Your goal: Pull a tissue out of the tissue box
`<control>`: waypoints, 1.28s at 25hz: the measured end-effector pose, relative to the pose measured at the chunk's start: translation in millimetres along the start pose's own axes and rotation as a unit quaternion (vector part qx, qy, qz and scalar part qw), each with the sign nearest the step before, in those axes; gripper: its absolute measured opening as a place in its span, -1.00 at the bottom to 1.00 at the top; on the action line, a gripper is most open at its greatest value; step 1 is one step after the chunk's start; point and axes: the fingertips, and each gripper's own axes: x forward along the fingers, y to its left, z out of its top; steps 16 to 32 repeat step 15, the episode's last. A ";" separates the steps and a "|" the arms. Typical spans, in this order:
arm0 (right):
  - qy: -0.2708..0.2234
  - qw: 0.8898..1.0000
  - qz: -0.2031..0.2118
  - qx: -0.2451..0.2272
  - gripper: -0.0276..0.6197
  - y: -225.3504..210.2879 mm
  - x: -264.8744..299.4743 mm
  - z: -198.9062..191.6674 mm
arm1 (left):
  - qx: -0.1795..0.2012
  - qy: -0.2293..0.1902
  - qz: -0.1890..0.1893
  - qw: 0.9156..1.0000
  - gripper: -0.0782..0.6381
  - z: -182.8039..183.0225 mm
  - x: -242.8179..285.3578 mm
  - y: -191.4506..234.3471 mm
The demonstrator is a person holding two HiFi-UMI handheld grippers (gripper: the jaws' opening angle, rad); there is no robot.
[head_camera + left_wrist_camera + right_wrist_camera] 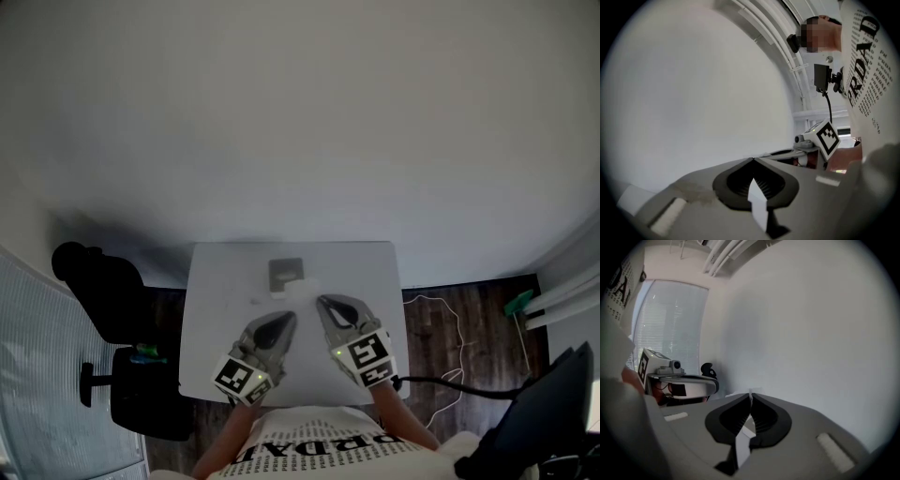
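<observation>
A grey tissue box (286,272) sits at the far middle of the white table (216,281). A white tissue (300,288) lies at the box's near edge and reaches toward my right gripper (322,301). That gripper is shut. In the right gripper view a thin white sliver of the tissue (750,393) stands between its closed tips (750,399). My left gripper (289,319) rests on the table to the left, shut and holding nothing, and its tips (753,160) meet against the bare wall. The box is hidden in both gripper views.
A black office chair (108,300) stands left of the table beside window blinds (37,375). On the wooden floor to the right lie a cable (441,323) and a green-headed tool (517,302). A dark object (553,412) is at the bottom right.
</observation>
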 end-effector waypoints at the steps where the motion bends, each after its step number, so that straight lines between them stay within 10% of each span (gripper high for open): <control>1: 0.001 1.000 -0.001 0.000 -0.89 -0.4 -0.2 -0.5 | -0.001 0.001 0.000 1.000 -0.81 -0.7 0.0 0.1; 32: 0.005 1.000 0.000 -0.003 -0.89 -8.0 8.9 -0.1 | -0.001 0.002 0.000 1.000 -0.81 -1.4 8.3 10.2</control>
